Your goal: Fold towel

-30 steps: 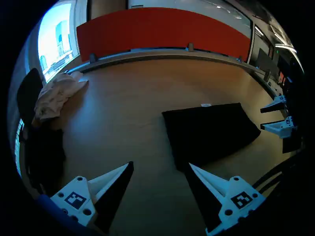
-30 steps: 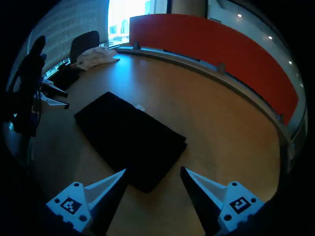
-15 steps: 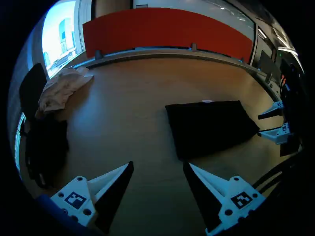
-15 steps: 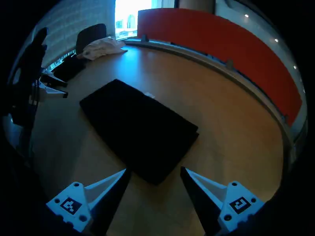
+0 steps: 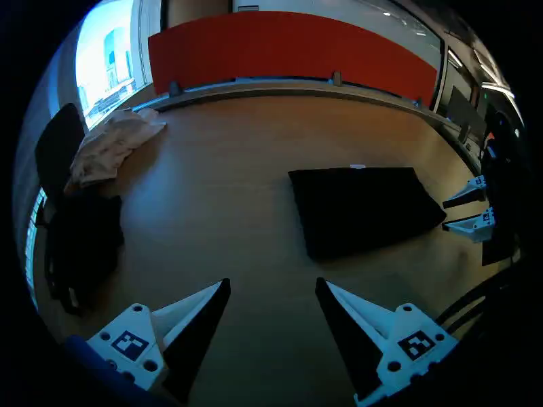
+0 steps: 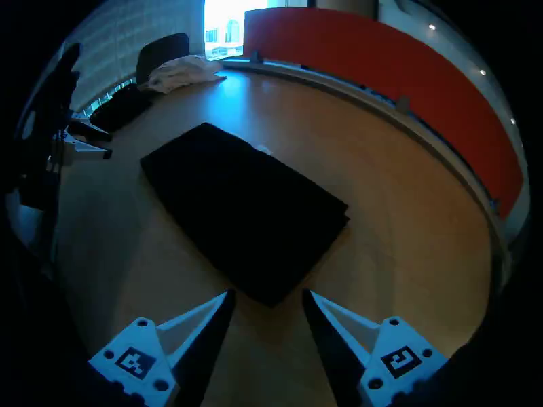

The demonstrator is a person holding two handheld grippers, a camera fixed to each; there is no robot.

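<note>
Wooden table (image 5: pixel 224 176), black towel (image 5: pixel 363 207) with unreadable white tag (image 5: pixel 358 166); left gripper (image 5: pixel 272 281), right gripper (image 6: pixel 268 293): jaws spread.

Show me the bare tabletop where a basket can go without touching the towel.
Widest bare table lies between the black towel and the pale cloth heap. Another strip runs between the towel and the red divider. Crowded: the corner with the heap and the dark chair.
</note>
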